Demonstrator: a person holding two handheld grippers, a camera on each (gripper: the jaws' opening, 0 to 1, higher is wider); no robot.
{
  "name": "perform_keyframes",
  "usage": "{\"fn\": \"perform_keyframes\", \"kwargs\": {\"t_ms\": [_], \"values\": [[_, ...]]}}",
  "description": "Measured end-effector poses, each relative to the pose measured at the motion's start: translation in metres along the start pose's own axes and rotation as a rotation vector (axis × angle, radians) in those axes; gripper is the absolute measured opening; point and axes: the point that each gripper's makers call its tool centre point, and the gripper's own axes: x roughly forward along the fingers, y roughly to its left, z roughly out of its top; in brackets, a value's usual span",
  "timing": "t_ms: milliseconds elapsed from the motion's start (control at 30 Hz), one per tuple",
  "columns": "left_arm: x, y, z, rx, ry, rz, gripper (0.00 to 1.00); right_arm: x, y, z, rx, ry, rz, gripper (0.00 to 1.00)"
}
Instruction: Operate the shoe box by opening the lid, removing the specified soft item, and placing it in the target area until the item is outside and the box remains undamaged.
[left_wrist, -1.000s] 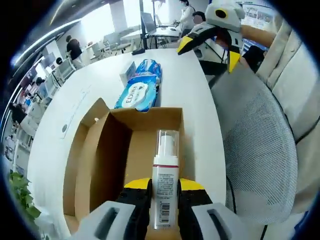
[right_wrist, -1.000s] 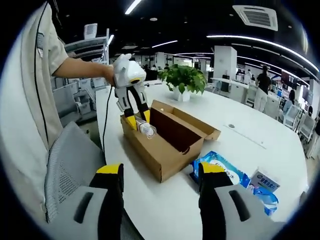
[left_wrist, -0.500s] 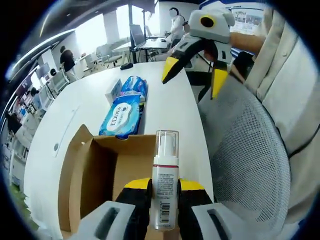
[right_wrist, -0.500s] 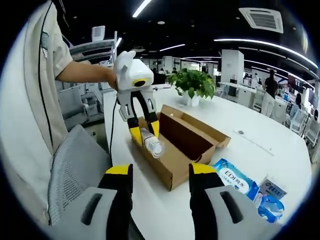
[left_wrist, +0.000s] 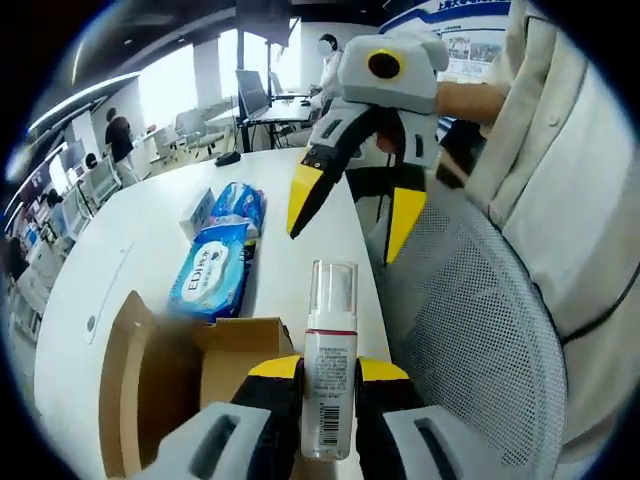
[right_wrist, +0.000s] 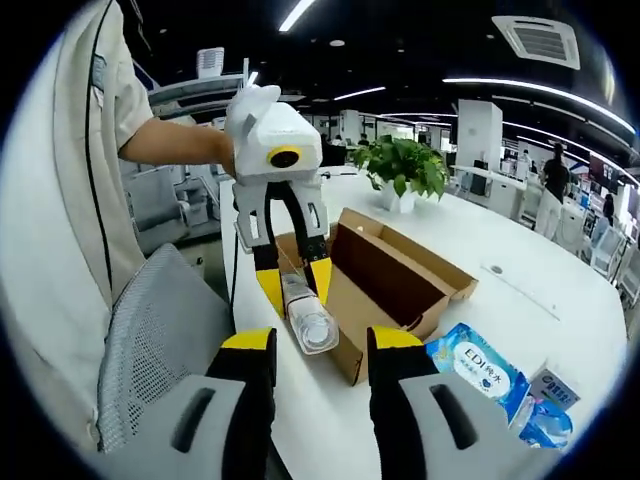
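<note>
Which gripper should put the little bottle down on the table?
Probably the left gripper: its jaws are shut on the clear pump bottle with a white label, lifted above the open brown cardboard box. The right gripper is open and holds nothing.

Left tongs (left_wrist: 328, 372) clamped on a load, right tongs (right_wrist: 310, 345) spread apart.

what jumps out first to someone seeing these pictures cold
The left gripper holds a clear-capped pump bottle lifted above the open cardboard box on the white table. The right gripper hovers open nearby, with blue wet-wipe packs lying beyond the box.
</note>
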Motion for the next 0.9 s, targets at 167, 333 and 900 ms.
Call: {"fn": "perform_keyframes", "kwargs": {"t_ms": [167,333,900], "values": [[0.001,-0.007,0.011,-0.001,-0.053,-0.032,0.19,0.001,0.006,0.001,-0.029,0.008,0.03,0.28],[0.001,-0.011,0.018,-0.003,-0.092,-0.054,0.19,0.003,0.01,0.002,-0.059,0.016,0.058,0.23],[0.005,-0.012,0.021,0.028,-0.115,-0.054,0.19,0.006,0.017,0.0,-0.131,0.05,0.087,0.17]]}}
